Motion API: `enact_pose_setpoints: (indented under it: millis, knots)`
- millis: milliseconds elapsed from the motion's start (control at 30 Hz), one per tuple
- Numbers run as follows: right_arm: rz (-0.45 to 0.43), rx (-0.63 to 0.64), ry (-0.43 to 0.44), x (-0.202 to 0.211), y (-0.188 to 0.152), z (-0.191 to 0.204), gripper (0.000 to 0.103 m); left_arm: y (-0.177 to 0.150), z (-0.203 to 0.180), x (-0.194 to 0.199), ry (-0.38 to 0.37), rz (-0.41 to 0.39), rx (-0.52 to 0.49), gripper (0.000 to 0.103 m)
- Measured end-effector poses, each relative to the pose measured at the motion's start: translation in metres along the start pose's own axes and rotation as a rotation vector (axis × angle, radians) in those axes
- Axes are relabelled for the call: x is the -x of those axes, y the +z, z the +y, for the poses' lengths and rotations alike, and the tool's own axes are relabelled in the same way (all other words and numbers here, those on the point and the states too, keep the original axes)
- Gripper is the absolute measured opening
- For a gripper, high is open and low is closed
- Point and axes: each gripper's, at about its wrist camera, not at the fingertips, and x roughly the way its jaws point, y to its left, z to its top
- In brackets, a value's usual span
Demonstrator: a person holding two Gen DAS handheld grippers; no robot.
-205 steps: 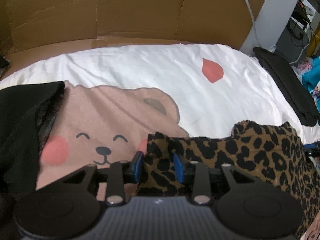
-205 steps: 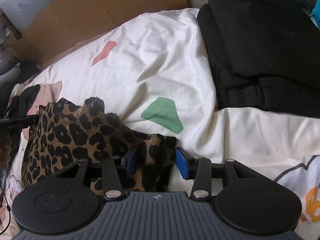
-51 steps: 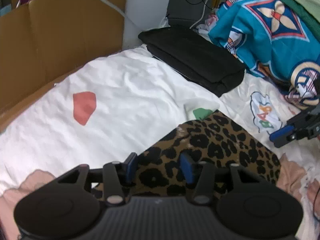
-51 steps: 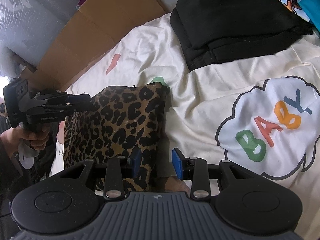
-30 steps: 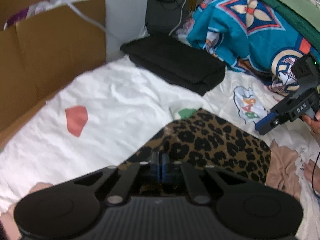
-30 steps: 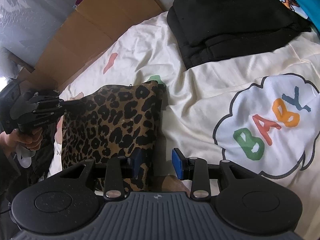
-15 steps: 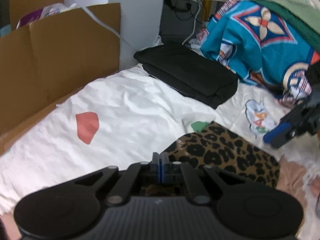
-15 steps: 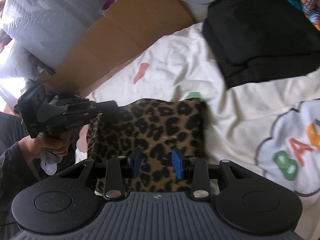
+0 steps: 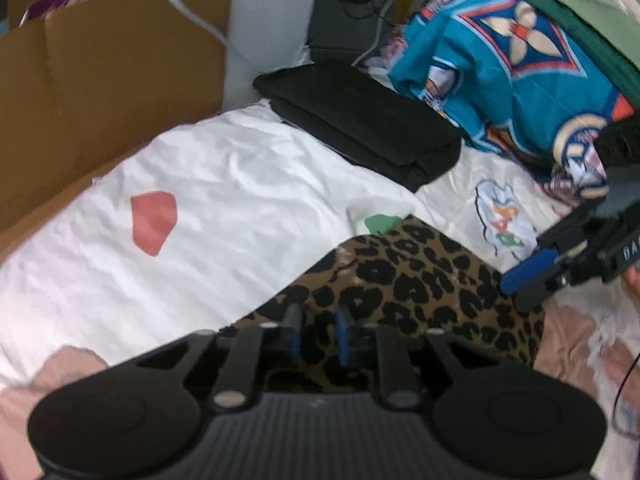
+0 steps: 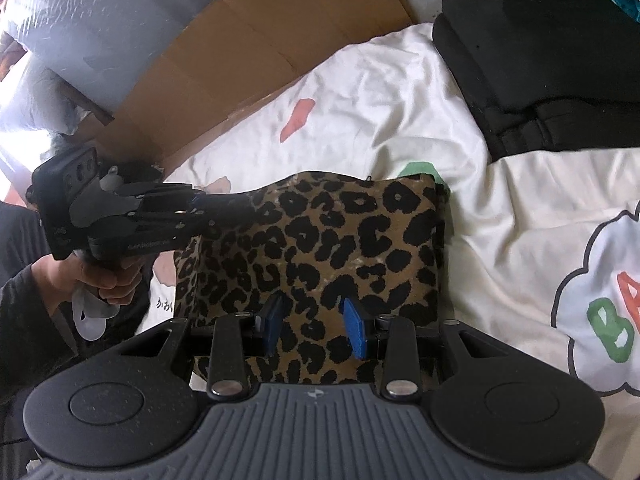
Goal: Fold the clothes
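Right wrist: garment [image 10: 320, 248] lies folded on sheet [image 10: 384, 100].
My left gripper [image 9: 316, 338] is opening, holding nothing; right gripper [image 10: 314, 326] part open, empty above it.

The widest free stretch is the white bedsheet [image 9: 224, 216] between the cardboard panel [image 9: 112, 80] along the far edge and the folded leopard-print garment [image 10: 320, 248]; nothing lies on it. Toward the far right corner a folded stack of black clothes [image 9: 360, 120] blocks the way, with a heap of teal patterned fabric [image 9: 500, 64] just beyond it. A narrow lane of sheet stays free between the black stack and the garment. On the near side the left gripper [image 10: 224, 204] and its hand [image 10: 100, 276] reach over the garment's left edge.
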Motion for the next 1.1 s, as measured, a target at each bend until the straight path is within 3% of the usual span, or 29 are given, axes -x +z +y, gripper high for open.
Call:
enact_pose_setpoints:
  millis: [133, 333, 700, 900, 1033, 1100]
  knots:
    - [0.004, 0.003, 0.001, -0.002, 0.000, 0.000, 0.038, -0.003, -0.006, 0.003, 0.052, -0.043, -0.064, 0.002]
    - [-0.007, 0.001, 0.010, -0.001, 0.003, 0.003, 0.038, 0.006, -0.005, 0.004, 0.110, -0.062, -0.074, 0.002]
    - [-0.034, 0.095, 0.047, -0.035, 0.030, 0.044, 0.038, 0.008, 0.006, -0.014, 0.131, -0.053, -0.029, 0.001]
    - [-0.048, 0.158, -0.094, -0.072, 0.046, 0.052, 0.038, 0.002, 0.011, -0.027, 0.133, -0.040, -0.015, 0.002]
    - [-0.046, 0.246, -0.195, -0.089, 0.048, 0.055, 0.027, -0.002, 0.016, -0.035, 0.149, -0.028, 0.007, 0.002]
    - [-0.030, 0.260, -0.206, -0.095, 0.048, 0.054, 0.025, -0.003, 0.025, -0.036, 0.140, -0.025, 0.060, 0.003]
